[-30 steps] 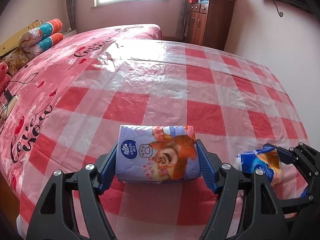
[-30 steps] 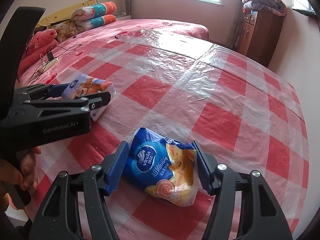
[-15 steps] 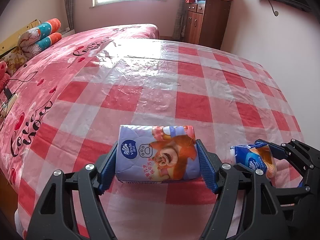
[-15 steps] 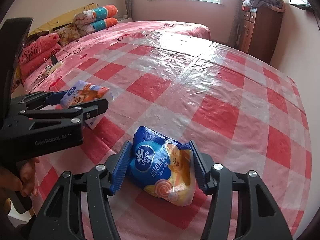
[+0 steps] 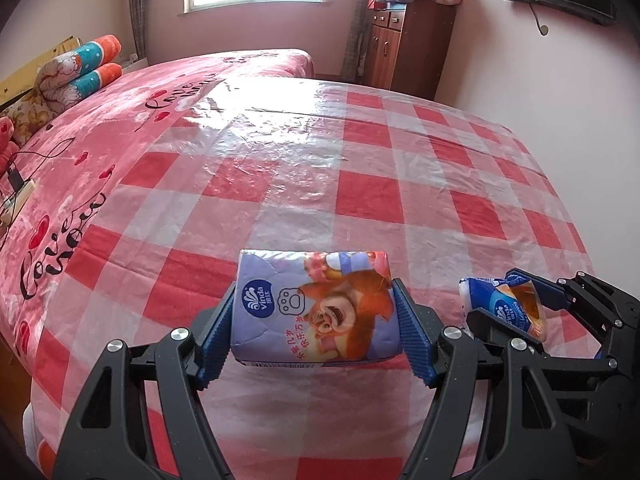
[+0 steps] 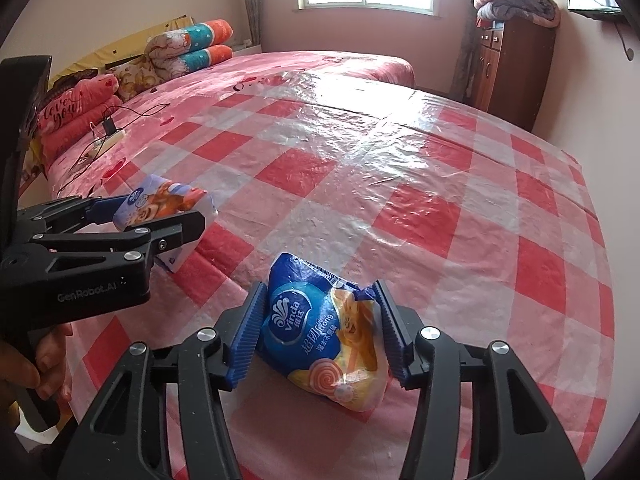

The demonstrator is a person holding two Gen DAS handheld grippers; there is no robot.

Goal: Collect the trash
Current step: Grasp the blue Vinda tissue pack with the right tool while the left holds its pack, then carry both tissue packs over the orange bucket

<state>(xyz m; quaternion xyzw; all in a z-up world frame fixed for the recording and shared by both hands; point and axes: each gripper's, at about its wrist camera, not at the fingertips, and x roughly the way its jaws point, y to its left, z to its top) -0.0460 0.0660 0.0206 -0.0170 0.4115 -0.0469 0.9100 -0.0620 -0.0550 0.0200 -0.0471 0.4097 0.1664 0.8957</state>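
Above the near edge of the checked plastic sheet (image 5: pixel 360 184) covering the bed, both packs appear lifted for collection: the left tool (image 5: pixel 314 330) clamps the lilac Vinda tissue pack (image 5: pixel 316 312) at moderate width, while the right tool (image 6: pixel 318 334), its jaws just narrowing, squeezes the crumpled blue Vinda tissue pack (image 6: pixel 320 332).

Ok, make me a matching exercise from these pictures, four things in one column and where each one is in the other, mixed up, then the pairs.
Things
1. purple tissue pack
2. blue tissue wrapper
3. folded blanket
4. rolled quilts

Places
A. on top of the wooden cabinet
B. between the right gripper's pads
C. at the head of the bed
D. between the left gripper's pads

Pairs: 1-D, 2-B, 3-A, 4-C
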